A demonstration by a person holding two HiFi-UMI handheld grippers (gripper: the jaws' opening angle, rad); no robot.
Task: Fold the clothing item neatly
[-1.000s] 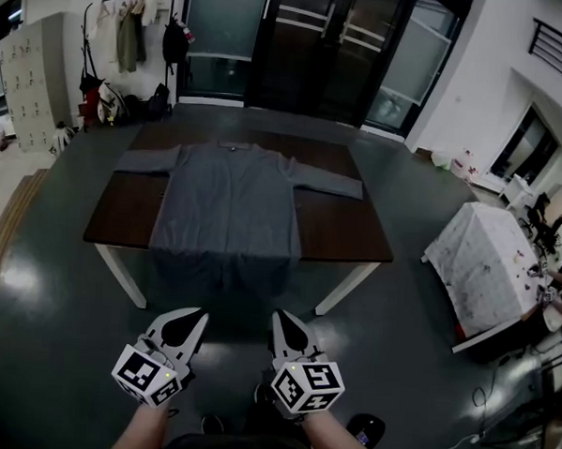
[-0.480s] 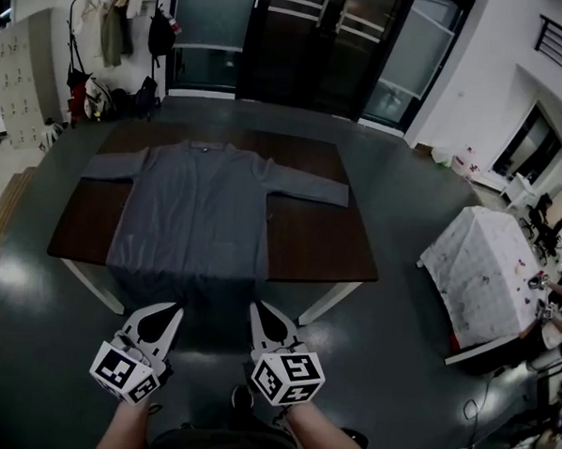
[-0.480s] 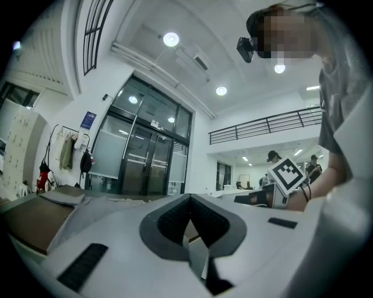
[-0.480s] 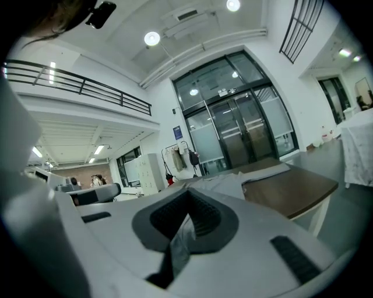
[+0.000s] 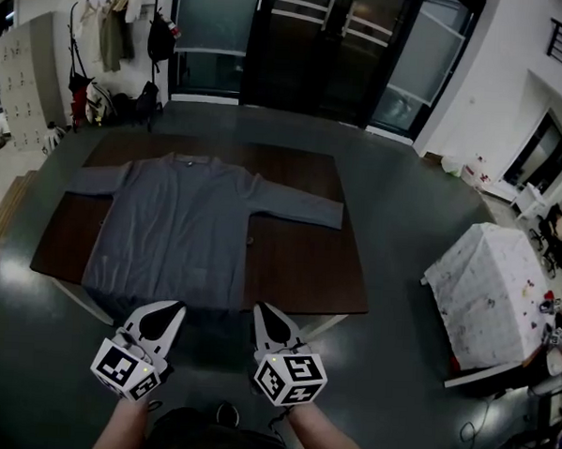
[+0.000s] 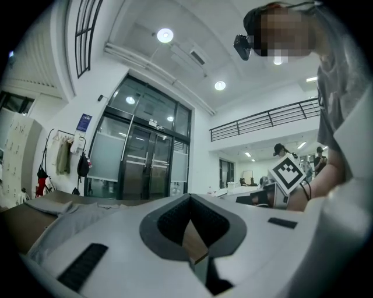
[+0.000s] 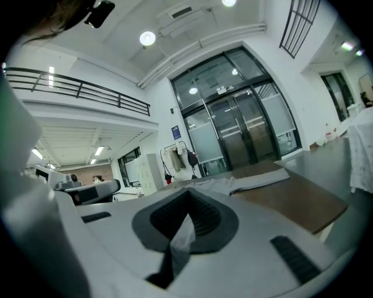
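1. The grey shirt [image 5: 173, 223] lies flat on the brown table [image 5: 298, 267], front side up. Its collar [image 5: 192, 158] is at the far side. Both sleeves stick out to the sides, one [image 5: 296, 206] this way and one [image 5: 91, 179] that way. The bottom edge [image 5: 155, 292] reaches the near edge of the table and seems to hang over a little.
2. The left hand-held gripper [image 5: 173, 307] is closed, with nothing in it.
3. The right hand-held gripper [image 5: 261, 309] is closed too, and it is empty.
4. Both are held side by side, just in front of the near edge of the table. They point at the shirt but do not touch it.
5. I think no fold is made yet, because the shirt is all spread out. The step now looks like getting close to the shirt.
6. Next, the jaws must open. Then each one can pinch the cloth, maybe a sleeve or a side edge, and bring it over to the middle. The pinch should take just the cloth and keep it smooth.
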